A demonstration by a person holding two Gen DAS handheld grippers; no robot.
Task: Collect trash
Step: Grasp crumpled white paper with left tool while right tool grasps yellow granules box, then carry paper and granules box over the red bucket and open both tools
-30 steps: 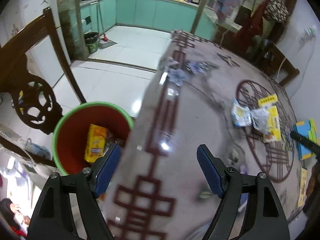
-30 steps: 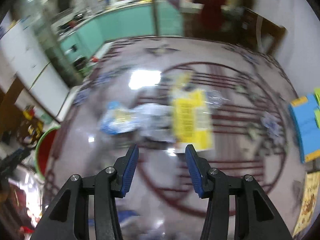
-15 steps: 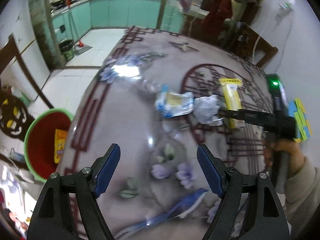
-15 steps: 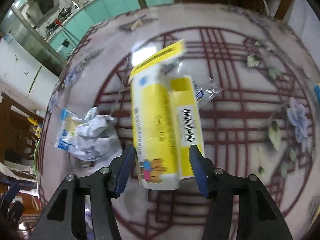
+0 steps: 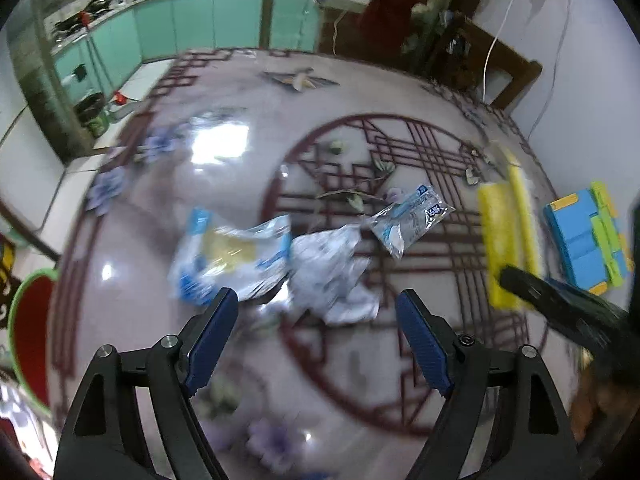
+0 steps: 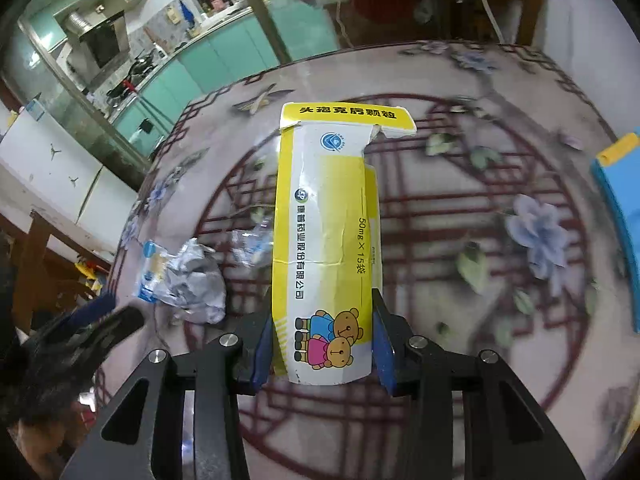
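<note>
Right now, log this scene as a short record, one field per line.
surface: glossy patterned table
right gripper: shut on the flattened yellow medicine box, its torn flap at the far end
left gripper: open, empty, pointed at the loose wrappers
trash on table: blue and white wrapper, crumpled white wrapper, clear plastic packet
bin: red bucket with green rim, beside the table's left edge
non-trash: blue and green box at the right edge
</note>
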